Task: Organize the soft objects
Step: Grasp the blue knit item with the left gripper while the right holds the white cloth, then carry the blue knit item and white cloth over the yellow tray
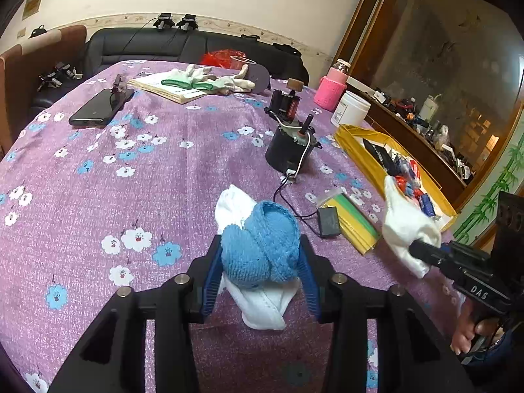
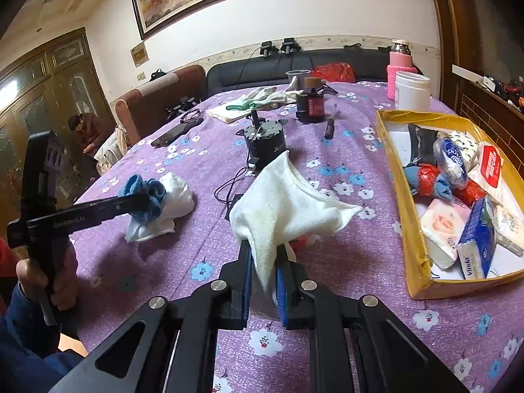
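Where the right claw (image 2: 264, 273) pinches, white cloth (image 2: 281, 203) perhaps hides something red

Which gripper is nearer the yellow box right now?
Right. The right gripper, shut on the white towel, sits just beside the yellow box. The left gripper is farther across the table, around the blue-and-white sock bundle.

1. We see the left gripper (image 1: 260, 271) pointing down and forward, its blue-padded fingers (image 1: 209, 281) set apart on either side of a soft bundle.
2. The right gripper (image 2: 264, 270) also tilts downward, jaws nearly closed and pinching cloth.
3. A hand (image 2: 49, 281) wraps the left tool's handle (blue sleeve below it); fingers (image 1: 466, 337) curl round the right handle.
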Demonstrator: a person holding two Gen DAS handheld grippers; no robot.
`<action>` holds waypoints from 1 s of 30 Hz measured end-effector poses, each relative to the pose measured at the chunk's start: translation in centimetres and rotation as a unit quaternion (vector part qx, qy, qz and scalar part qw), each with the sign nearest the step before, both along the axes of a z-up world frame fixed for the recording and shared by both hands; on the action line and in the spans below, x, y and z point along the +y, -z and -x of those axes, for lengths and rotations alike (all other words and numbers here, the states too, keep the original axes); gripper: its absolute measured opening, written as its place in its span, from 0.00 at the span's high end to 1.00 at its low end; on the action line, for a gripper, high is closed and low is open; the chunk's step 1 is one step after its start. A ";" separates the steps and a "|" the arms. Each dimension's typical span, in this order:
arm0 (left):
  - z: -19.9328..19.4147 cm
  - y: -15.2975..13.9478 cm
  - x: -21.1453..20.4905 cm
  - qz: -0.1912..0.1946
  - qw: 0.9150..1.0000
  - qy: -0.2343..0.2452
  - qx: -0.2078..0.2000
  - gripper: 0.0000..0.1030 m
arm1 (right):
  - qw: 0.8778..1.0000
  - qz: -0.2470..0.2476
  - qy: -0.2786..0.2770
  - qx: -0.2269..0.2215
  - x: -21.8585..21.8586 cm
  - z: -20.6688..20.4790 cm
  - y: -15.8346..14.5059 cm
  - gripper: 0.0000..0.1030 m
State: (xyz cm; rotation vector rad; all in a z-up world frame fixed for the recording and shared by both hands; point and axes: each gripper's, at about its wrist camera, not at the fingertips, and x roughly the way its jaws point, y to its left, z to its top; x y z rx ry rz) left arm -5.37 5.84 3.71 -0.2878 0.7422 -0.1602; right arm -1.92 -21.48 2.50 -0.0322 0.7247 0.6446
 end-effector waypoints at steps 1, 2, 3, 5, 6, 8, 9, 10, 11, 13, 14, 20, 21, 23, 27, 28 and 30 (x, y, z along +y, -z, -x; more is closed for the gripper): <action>0.0 -0.1 0.0 -0.002 1.000 -0.001 0.001 0.44 | 1.000 0.000 0.000 0.000 0.1 0.0 0.0 0.86; 0.0 -0.2 0.1 -0.005 1.000 -0.004 0.000 0.40 | 1.000 0.000 -0.001 0.001 0.1 0.0 0.0 0.86; 0.1 -0.4 0.1 -0.010 1.000 -0.006 -0.002 0.40 | 1.000 0.000 -0.002 0.001 0.1 0.0 0.1 0.86; 0.1 -0.4 0.2 -0.022 1.000 -0.008 0.001 0.39 | 1.000 0.000 -0.002 0.001 0.2 0.0 0.1 0.86; 0.2 -0.4 0.3 -0.027 1.000 -0.009 0.004 0.39 | 1.000 0.000 -0.002 0.003 0.1 -0.1 0.1 0.86; 0.4 -0.4 0.4 -0.036 0.999 -0.005 0.009 0.39 | 1.000 0.000 0.000 0.003 0.1 -0.1 0.1 0.86; 0.6 -0.3 0.5 -0.044 0.999 -0.009 0.008 0.39 | 1.000 -0.001 0.000 0.003 0.0 -0.1 0.1 0.86; 0.9 -0.2 0.6 -0.050 0.999 -0.012 0.009 0.39 | 1.000 -0.001 0.000 0.003 -0.1 -0.1 0.1 0.86; 1.1 -0.1 0.7 -0.052 0.998 -0.011 0.013 0.39 | 1.000 -0.002 -0.001 0.003 -0.1 -0.1 0.0 0.86; 1.7 0.3 1.2 -0.055 0.998 -0.013 0.027 0.39 | 1.000 -0.003 0.001 0.001 -0.2 0.0 0.0 0.86; 2.0 0.4 1.5 -0.055 0.998 -0.014 0.031 0.39 | 1.000 -0.005 0.000 0.002 -0.3 0.0 0.0 0.86; 4.5 1.4 3.4 -0.021 0.998 -0.001 0.055 0.31 | 1.000 -0.011 -0.001 0.004 -0.4 0.0 0.1 0.86; 5.0 1.5 3.7 0.002 0.998 0.011 0.057 0.29 | 1.000 -0.012 -0.002 0.005 -0.4 0.0 0.1 0.86; 5.7 1.7 3.6 0.024 0.998 0.031 0.055 0.25 | 1.000 -0.013 -0.003 0.007 -0.4 0.0 0.2 0.86; 6.6 1.5 1.8 0.007 0.997 0.063 0.047 0.25 | 1.000 -0.015 -0.004 0.008 -0.3 0.1 0.3 0.86; 6.8 1.3 1.0 -0.003 0.996 0.074 0.043 0.25 | 1.000 -0.016 -0.004 0.007 -0.4 0.1 0.3 0.86; 7.2 1.2 0.1 -0.020 0.995 0.087 0.035 0.25 | 1.000 -0.016 -0.005 0.006 -0.4 0.1 0.2 0.86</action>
